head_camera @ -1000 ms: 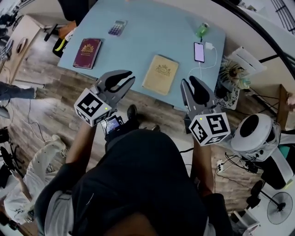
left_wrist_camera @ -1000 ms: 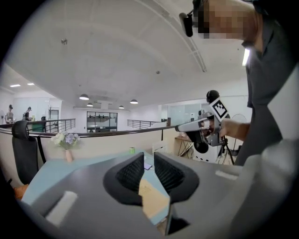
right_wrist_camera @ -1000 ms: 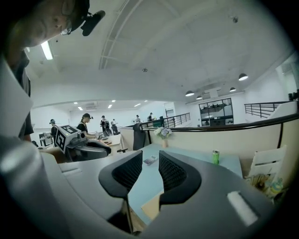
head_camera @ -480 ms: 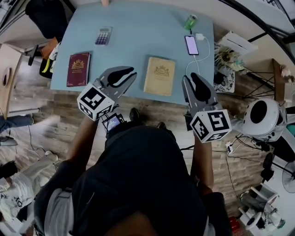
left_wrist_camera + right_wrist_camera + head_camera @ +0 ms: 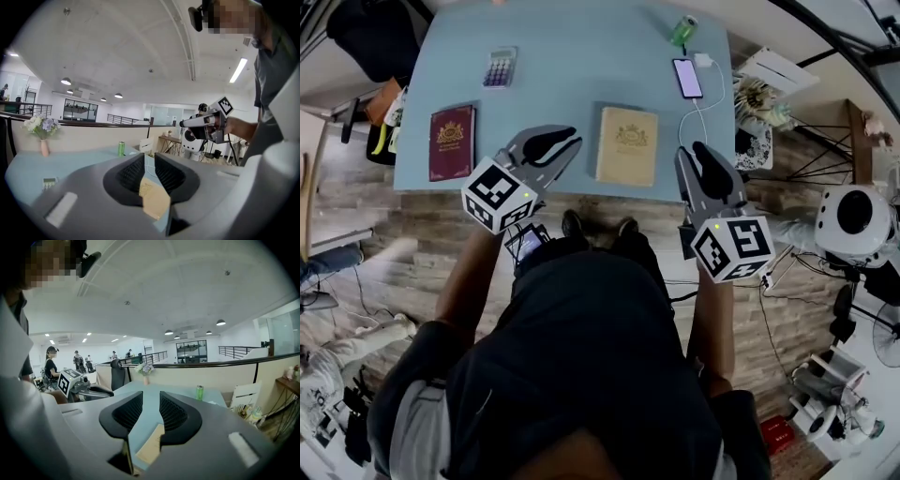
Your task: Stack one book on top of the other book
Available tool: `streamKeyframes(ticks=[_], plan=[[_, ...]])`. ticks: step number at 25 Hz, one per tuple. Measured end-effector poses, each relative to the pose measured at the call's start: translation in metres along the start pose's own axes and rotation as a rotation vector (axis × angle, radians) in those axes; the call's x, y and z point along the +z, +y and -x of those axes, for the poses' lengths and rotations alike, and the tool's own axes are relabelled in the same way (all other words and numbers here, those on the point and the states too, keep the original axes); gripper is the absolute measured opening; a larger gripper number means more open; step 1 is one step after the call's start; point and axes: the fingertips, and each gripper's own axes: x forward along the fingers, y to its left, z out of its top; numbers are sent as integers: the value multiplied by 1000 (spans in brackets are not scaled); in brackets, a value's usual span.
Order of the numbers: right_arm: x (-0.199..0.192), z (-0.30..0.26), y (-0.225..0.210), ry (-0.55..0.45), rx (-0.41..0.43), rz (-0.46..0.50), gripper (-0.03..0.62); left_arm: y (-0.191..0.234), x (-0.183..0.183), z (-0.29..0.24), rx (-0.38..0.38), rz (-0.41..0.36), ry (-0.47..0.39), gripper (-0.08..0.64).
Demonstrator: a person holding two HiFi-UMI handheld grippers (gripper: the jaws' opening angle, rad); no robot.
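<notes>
A tan book [image 5: 627, 145] lies near the front edge of the light blue table [image 5: 581, 75]. A maroon book [image 5: 452, 142] lies flat at the table's left end. My left gripper [image 5: 559, 146] hovers over the front edge between the two books, shut, with nothing in it. The left gripper view shows the tan book [image 5: 152, 199] beyond the left gripper's [image 5: 150, 161] narrow slit. My right gripper [image 5: 703, 156] hangs just off the table's front right corner, right of the tan book [image 5: 151, 446]. Its jaws stand slightly apart and empty.
A calculator [image 5: 499, 67] sits at the back left. A phone [image 5: 687, 78] on a white cable and a green can [image 5: 682, 30] are at the back right. A flower vase [image 5: 42, 129] stands at the far end. Chairs, bags and a white robot [image 5: 853, 220] surround the table.
Both grippers have moved forward toward the table. The left one has dropped and its tips now reach over the front edge. Neither book has moved.
</notes>
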Motion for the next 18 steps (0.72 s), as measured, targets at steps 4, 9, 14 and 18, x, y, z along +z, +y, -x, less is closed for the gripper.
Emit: streamKeyframes(ticks=[4, 9, 14, 18], plan=[[-8, -10, -7, 17, 1, -19, 92, 3, -11, -4, -2, 16, 22, 64], [-20, -26, -20, 45, 18, -50, 92, 10, -21, -9, 19, 42, 52, 66], [-35, -44, -36, 84, 31, -74, 94, 20, -32, -18, 52, 77, 68, 66], [-48, -57, -47, 119, 54, -100, 103, 26, -46, -28, 76, 122, 96, 67]])
